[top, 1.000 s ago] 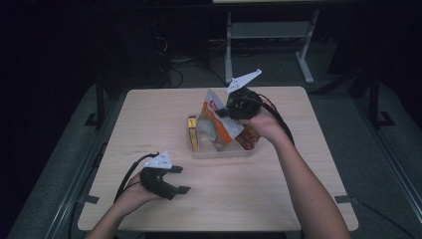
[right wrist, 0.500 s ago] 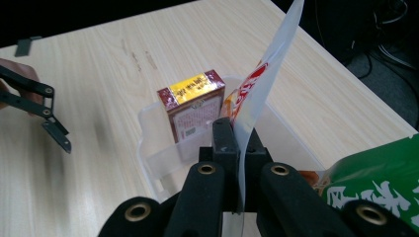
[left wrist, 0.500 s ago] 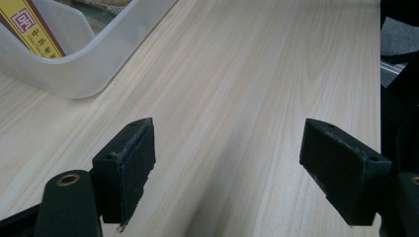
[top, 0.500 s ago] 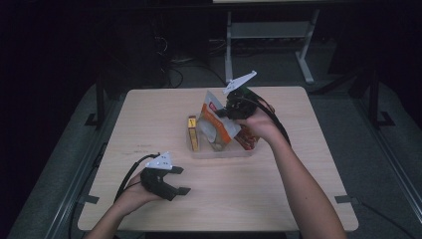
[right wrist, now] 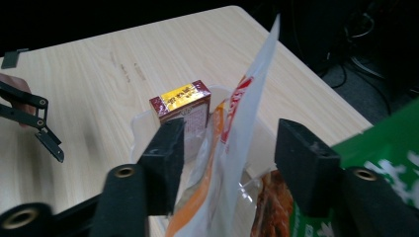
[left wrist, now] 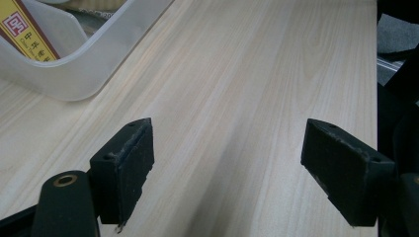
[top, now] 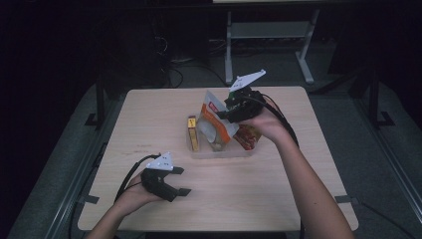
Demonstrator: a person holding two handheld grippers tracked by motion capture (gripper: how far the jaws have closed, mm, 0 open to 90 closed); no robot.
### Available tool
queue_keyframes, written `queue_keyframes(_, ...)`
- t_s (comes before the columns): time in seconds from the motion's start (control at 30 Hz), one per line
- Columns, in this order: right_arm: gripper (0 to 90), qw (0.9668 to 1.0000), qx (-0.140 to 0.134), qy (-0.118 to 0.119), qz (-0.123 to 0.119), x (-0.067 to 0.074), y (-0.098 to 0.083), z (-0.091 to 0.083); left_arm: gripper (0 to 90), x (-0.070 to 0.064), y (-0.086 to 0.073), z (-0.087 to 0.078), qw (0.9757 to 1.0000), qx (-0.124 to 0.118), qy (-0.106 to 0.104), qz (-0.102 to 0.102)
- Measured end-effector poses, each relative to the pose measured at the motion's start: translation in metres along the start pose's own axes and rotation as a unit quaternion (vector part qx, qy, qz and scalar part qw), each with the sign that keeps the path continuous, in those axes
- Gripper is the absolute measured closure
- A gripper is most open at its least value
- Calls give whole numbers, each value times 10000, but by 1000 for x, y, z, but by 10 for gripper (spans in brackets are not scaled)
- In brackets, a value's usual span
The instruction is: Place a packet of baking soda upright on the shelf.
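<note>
Right gripper (right wrist: 227,148) has just been opening its jaws, so they're let go of the white-and-orange snack bag (right wrist: 232,148), which stands between them, upright in the clear plastic bin (top: 219,152) mid-table. Beside it in the bin sit a small red-and-gold box (right wrist: 182,101) and a green-and-brown packet (right wrist: 385,163). Left gripper (left wrist: 227,163) rests on the wooden table (top: 149,114) near the front-left, jaws spread wide with nothing between them.

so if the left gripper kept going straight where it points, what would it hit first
Probably nothing: the left gripper has bare table ahead between its open fingers. The clear tub sits off to one side.
</note>
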State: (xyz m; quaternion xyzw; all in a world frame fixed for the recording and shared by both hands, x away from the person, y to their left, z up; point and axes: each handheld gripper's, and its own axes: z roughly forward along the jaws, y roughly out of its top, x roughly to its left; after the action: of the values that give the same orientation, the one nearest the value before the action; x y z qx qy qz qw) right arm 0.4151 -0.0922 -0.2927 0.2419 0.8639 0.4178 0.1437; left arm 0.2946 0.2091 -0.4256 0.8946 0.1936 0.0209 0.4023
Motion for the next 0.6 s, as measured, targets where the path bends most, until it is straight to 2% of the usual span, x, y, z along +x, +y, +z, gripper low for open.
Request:
queue_keyframes(0.13, 392, 9997, -173, 115, 124, 3, -4, -13, 193, 0, 0, 1, 10000, 3, -6, 14)
queue_keyframes(0.3, 377, 9996, -259, 116, 27, 9, -10, -24, 190, -1, 0, 1, 10000, 14, -4, 0)
queue_keyframes(0.37, 360, 9996, -283, 46, 61, 12, -12, -29, 190, -2, 0, 2, 10000, 4, -2, -12)
queue_keyframes(0.47, 352, 9992, -353, 85, 157, 14, -15, -33, 190, -1, 0, 2, 10000, 25, -6, 9)
queue_keyframes(0.6, 340, 9991, -392, 18, 176, 15, -24, -39, 190, 0, 0, 3, 10000, 38, 4, 25)
